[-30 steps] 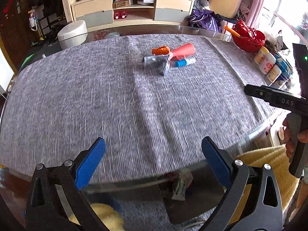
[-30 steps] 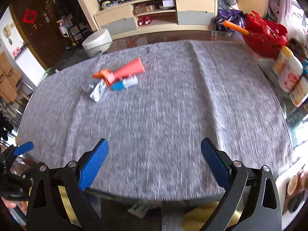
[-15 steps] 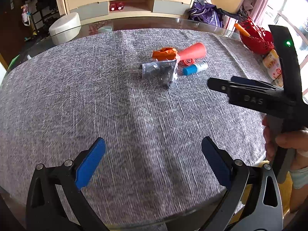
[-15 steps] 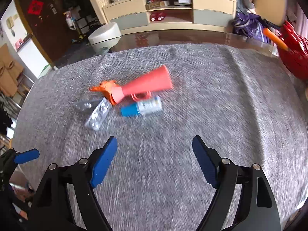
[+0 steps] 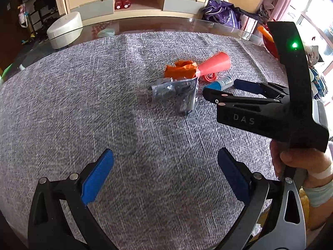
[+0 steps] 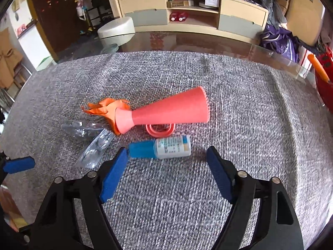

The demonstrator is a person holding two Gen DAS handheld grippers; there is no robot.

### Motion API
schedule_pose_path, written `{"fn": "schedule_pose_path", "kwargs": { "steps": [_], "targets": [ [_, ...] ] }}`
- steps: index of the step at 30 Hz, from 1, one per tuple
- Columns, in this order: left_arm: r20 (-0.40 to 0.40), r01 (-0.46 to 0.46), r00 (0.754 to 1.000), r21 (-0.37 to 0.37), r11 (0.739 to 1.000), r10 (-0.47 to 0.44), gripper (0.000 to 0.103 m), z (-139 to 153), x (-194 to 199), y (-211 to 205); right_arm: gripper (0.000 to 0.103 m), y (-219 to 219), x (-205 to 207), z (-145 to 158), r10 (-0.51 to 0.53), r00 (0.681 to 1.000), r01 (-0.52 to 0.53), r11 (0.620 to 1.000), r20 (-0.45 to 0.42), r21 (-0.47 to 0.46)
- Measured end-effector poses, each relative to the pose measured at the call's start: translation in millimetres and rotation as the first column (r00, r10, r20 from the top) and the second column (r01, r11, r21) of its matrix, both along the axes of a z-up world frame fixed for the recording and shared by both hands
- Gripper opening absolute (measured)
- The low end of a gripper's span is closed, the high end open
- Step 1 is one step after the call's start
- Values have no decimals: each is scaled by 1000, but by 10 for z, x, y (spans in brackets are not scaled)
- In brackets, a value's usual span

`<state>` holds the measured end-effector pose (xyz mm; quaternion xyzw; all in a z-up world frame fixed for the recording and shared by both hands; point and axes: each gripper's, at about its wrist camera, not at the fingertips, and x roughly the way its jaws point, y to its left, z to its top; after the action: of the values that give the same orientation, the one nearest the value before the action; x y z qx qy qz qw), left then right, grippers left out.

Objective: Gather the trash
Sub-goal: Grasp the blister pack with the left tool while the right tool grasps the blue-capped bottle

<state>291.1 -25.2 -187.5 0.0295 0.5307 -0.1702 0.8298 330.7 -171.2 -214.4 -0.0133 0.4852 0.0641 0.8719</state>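
Observation:
A small pile of trash lies mid-cloth: a red plastic cone (image 6: 170, 110), a crumpled orange wrapper (image 6: 106, 108), a red ring (image 6: 159, 130), clear plastic packaging (image 6: 93, 145) and a small white bottle with a blue cap (image 6: 172, 146). My right gripper (image 6: 166, 151) hovers low over the bottle. Its jaws are closing, the bottle lies between the tips, and only the left tip is near the cap. In the left wrist view the right gripper (image 5: 221, 88) reaches in from the right beside the bottle (image 5: 220, 83). My left gripper (image 5: 165, 154) stands open and holds nothing, short of the clear packaging (image 5: 177, 94).
A grey woven cloth (image 5: 83, 104) covers a glass table (image 6: 208, 41). A red basket (image 6: 324, 79) sits at the right edge. A white stool (image 6: 116, 31) and a low cabinet (image 6: 187, 12) stand beyond. A person's hand (image 5: 299, 162) grips the right tool.
Both grippers have moved forward and down toward the pile. The right gripper's jaws have narrowed and now flank the blue-capped bottle. The left jaws stay wide.

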Motion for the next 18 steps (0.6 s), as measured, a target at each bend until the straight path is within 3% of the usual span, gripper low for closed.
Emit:
{"fn": "schedule_pose_path", "kwargs": {
  "steps": [1, 18],
  "targets": [
    [0, 2, 1000, 0, 1000, -2, 94, -4, 11, -11, 59, -5, -2, 5, -1, 1000, 1, 1000, 5, -7],
    [82, 76, 994, 41, 996, -79, 91, 6, 544, -328, 59, -619, -13, 41, -72, 995, 87, 972, -76, 217]
  ]
}}
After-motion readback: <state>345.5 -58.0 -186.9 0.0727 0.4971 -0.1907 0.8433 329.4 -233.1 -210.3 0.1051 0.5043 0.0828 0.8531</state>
